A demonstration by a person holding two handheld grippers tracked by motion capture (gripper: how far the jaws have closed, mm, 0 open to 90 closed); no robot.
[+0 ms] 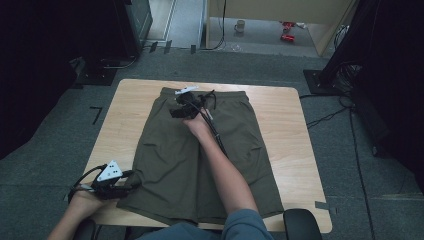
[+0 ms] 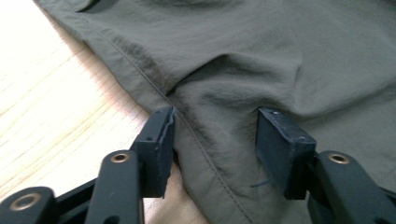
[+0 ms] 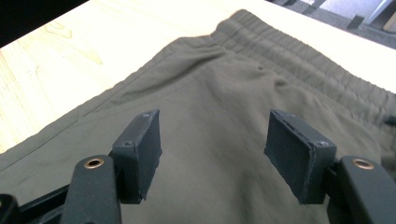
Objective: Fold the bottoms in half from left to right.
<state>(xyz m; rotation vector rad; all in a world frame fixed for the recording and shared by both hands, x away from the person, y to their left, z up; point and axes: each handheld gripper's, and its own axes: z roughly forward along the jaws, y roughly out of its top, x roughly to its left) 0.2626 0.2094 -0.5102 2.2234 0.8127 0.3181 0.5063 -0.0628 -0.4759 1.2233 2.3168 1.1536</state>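
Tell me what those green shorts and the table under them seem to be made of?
The shorts look like thin woven fabric, matte olive, perhaps a light synthetic: fine wrinkles, stitched hem, gathered elastic waistband. The table looks like pale wood or wood veneer, smooth: visible grain lines.

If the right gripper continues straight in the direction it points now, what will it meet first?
Probably the fabric of the olive shorts just below the elastic waistband. The right gripper stands open above the cloth with nothing between the jaws; how high it is above the cloth is unclear.
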